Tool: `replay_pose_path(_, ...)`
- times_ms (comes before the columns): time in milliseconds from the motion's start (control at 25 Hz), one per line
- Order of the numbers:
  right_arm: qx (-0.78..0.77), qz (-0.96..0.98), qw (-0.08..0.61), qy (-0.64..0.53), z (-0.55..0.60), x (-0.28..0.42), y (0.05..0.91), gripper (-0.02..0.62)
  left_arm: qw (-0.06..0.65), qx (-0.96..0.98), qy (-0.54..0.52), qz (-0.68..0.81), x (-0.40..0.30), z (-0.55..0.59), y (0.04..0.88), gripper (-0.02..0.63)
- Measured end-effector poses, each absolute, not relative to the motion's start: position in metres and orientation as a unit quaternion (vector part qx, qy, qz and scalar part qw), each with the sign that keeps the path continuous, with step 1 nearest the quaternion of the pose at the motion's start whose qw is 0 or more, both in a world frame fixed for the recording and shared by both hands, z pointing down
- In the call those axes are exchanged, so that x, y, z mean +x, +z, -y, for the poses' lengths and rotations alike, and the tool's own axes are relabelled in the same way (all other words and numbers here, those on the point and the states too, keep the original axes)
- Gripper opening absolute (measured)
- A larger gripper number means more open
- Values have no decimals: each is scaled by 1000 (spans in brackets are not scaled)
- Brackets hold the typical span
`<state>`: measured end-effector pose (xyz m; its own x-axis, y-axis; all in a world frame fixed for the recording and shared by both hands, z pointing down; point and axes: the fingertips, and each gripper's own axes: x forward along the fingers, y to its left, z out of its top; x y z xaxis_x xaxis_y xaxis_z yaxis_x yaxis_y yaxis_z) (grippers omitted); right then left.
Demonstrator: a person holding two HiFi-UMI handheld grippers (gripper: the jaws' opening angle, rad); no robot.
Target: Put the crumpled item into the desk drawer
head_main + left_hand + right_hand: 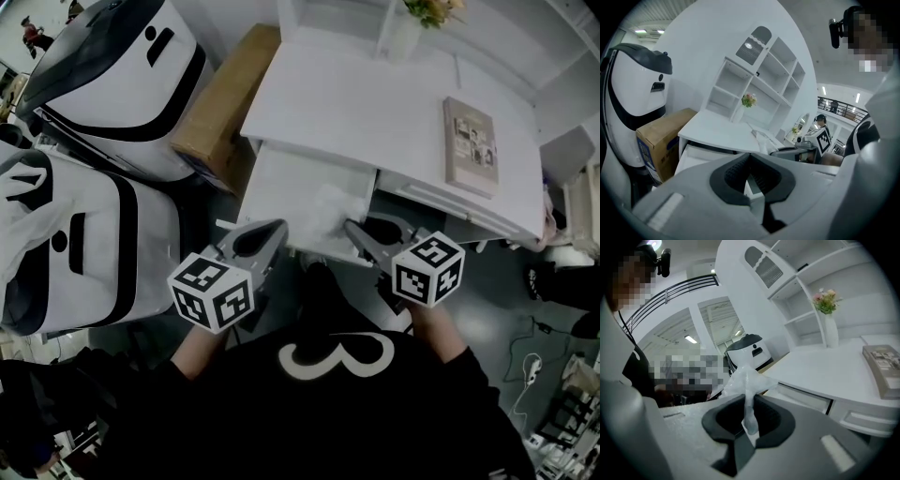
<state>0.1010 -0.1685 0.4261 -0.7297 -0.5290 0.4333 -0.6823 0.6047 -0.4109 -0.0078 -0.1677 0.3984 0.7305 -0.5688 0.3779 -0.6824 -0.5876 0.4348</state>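
Observation:
The crumpled item is a clear plastic bag [328, 208], and my right gripper [352, 228] is shut on it. In the right gripper view the bag [745, 380] bunches up above the pinched jaws of that gripper [747, 397]. It hangs over the right part of the open desk drawer [277, 187], whose white inside shows. My left gripper [279, 228] hovers at the drawer's front edge, shut with nothing in it. The left gripper view shows its jaws [750, 157] meeting at the tips, the drawer [693, 157] beyond and the right gripper [797, 151] to the right.
The white desk [375, 112] carries a book [471, 145] on the right and a flower vase [412, 23] at the back under shelves. A cardboard box [225, 103] leans against its left side. Two big white-and-black machines [112, 75] stand further left.

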Motion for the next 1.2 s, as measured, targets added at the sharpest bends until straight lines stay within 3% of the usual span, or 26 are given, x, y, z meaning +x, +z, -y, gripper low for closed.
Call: replay_pose_path(1200, 256, 860, 313, 311, 286, 43, 567, 57, 349, 830, 97, 424, -57, 260, 452, 9)
